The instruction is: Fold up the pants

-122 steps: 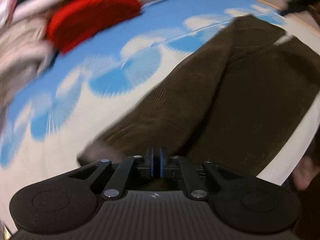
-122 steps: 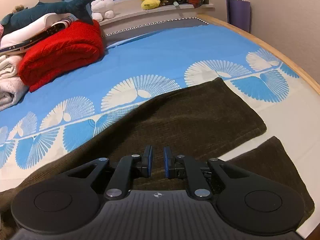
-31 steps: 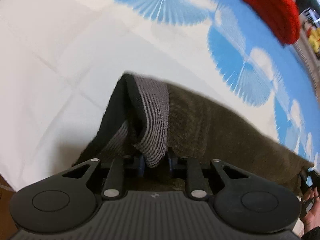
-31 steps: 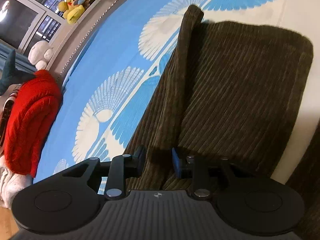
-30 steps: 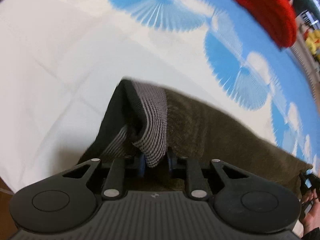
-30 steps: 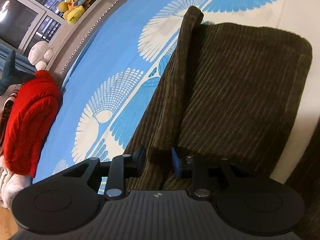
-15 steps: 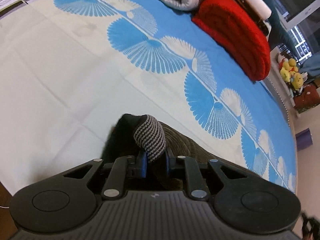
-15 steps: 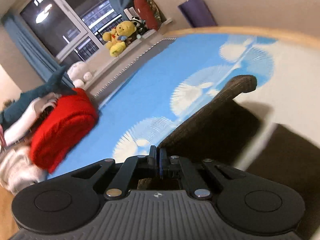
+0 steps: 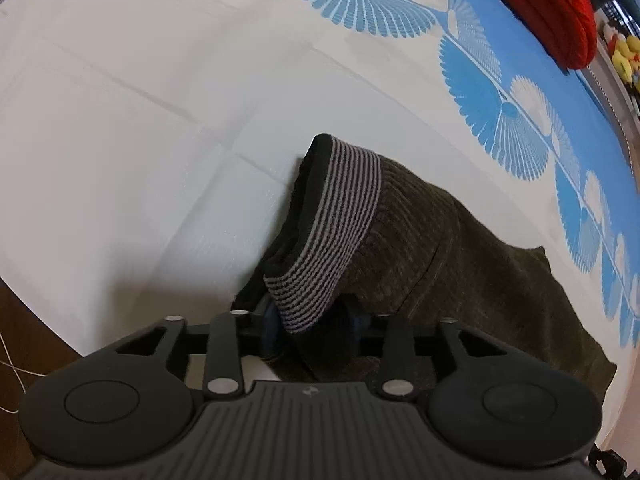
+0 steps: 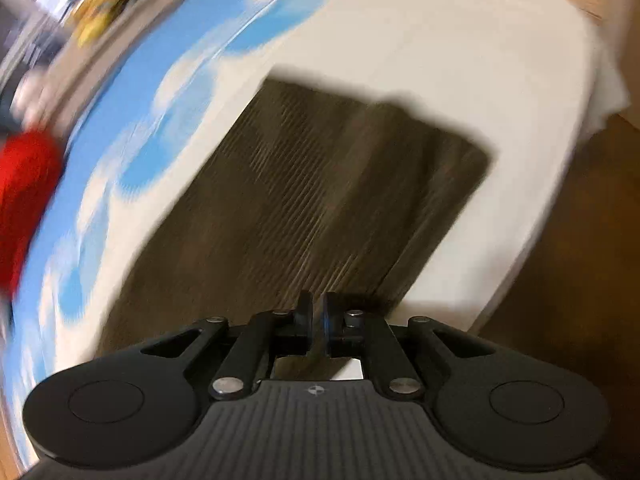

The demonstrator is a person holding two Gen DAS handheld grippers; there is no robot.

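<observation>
Since a second ago the left gripper's point(image 9: 314, 326) fingers have spread apart from the striped waistband point(image 9: 334, 224) they were pinching, and the right gripper point(image 10: 316, 320) has swung from the far hem over to a near edge of the cloth. In the left wrist view, the brown corduroy pants point(image 9: 452, 264) lie on the bed point(image 9: 120, 140), on the white part of the sheet, folded over themselves, with the turned-out grey-and-black ribbed waistband standing up in a peak. The fingers are opening, about half spread; the band's lower tip hangs between them, but the pads no longer seem to press on it. A red knitted blanket point(image 9: 552, 8) sits well apart at the far edge. In the right wrist view, which is streaked with motion blur, the pants point(image 10: 320, 192) show as a flat ribbed rectangle reaching toward the bed's corner. The fingers here are close to shut and just starting to part, with a thin edge of corduroy caught in the narrow gap. The step in hand looks like releasing a fold just laid. Next, both grippers probably need to let go cleanly, back off without dragging the fabric, flatten the raised waistband, then regrip for another fold.
</observation>
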